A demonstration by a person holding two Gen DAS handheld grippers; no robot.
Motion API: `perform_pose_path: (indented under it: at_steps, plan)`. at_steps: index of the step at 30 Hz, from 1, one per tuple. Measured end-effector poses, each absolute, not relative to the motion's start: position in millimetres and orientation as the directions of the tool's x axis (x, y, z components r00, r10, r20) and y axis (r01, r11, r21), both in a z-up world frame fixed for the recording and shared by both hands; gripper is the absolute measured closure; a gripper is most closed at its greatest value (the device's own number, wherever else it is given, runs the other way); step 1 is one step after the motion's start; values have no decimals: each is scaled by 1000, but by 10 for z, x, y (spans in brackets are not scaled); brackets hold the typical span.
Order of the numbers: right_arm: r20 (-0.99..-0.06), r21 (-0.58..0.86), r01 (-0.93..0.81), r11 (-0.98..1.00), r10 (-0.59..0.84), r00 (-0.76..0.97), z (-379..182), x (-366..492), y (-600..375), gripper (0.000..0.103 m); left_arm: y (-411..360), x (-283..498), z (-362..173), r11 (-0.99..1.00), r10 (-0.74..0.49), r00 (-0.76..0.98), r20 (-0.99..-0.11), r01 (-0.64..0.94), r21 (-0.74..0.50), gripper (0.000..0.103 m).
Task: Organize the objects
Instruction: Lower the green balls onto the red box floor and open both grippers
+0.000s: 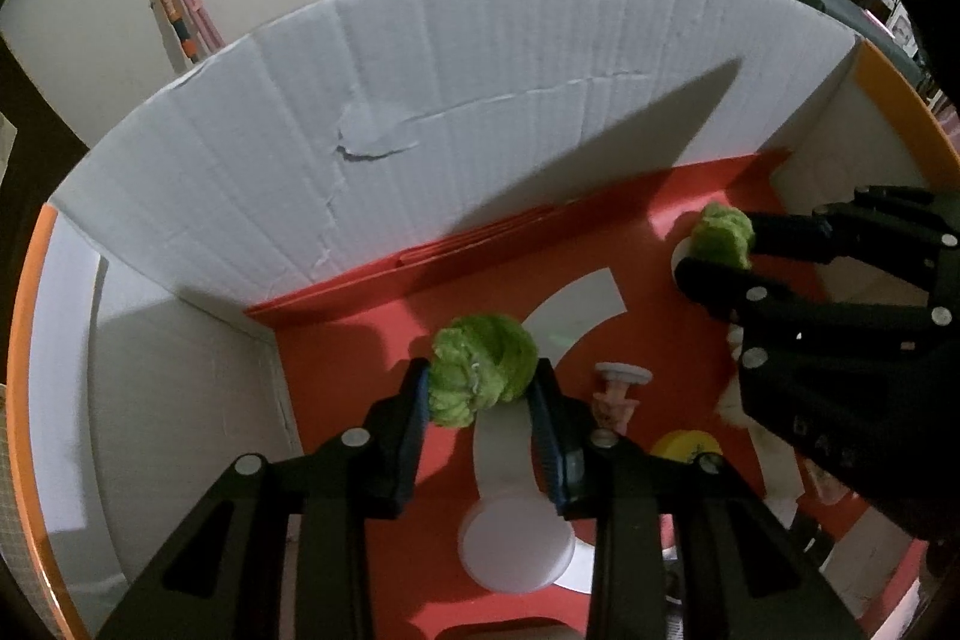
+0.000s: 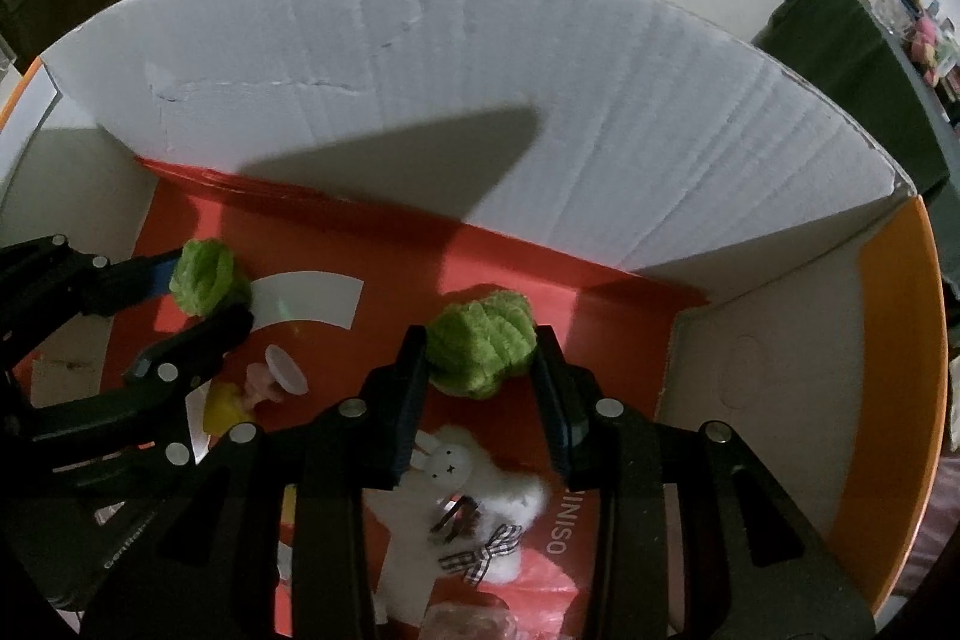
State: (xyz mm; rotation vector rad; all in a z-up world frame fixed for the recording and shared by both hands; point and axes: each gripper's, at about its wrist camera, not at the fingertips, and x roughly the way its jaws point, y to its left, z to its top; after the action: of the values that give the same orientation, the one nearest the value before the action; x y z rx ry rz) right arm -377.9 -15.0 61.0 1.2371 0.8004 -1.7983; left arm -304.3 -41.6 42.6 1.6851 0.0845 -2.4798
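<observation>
Two green plush pieces [image 2: 480,343] [image 2: 204,275]; one white bunny [image 2: 474,472]; one box [image 2: 540,100].

Two fuzzy green scrunchies [image 1: 480,370] [image 2: 480,343] hang above the red floor of the white cardboard box [image 1: 420,100], each pinched in a claw, one to each side. On the floor lie a white plush rabbit [image 2: 474,472] with a checked bow, a pink suction-cup toy [image 1: 618,394] and a yellow item [image 1: 684,445].
</observation>
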Motion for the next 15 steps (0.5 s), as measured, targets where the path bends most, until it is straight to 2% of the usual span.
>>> perform_pose_path:
  at_steps: [5, 12, 15]
  plan:
    - [-942, -79, 869, -488, -248, -225, 617, -3798, -59, 64, -317, -3056, 447, -988, -90, -364, -927, 151, 36, 67]
    - [-940, -84, 866, -492, -249, -233, 641, -3827, 80, 64, -353, -3060, 420, -987, -91, -366, -926, 160, 34, 66]
    - [-940, -93, 867, -489, -245, -239, 654, -3831, 139, 64, -325, -3060, 441, -985, -94, -367, -925, 166, 34, 61]
